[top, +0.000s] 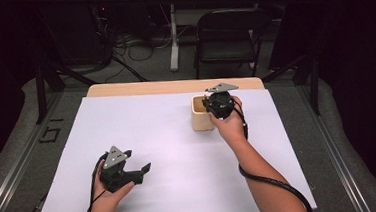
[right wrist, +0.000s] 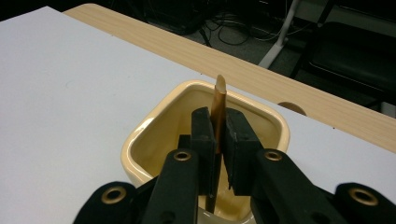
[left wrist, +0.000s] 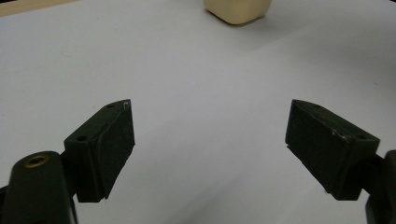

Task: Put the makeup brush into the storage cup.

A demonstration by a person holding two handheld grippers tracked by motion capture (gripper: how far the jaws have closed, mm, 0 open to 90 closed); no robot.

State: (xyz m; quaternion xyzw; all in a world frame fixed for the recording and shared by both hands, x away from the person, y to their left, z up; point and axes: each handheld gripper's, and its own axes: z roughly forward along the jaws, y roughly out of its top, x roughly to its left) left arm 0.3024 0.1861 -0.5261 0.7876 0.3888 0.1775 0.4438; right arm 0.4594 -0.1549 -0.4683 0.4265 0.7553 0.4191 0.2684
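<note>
Pinching a light, stiff wooden stick (right wrist: pixel 218 109) mid-shaft, the right tongs (right wrist: pixel 217 140) are holding it above the cream cup (right wrist: pixel 140 140) while the left tongs (left wrist: pixel 210 140) are resting agape.

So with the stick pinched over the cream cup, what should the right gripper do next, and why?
Probably lower a little and then open. The right gripper is shut on the thin wooden stick, which hangs over the mouth of the cream cup, so a release there should drop it inside. The left gripper rests open, apart from the cup.
</note>
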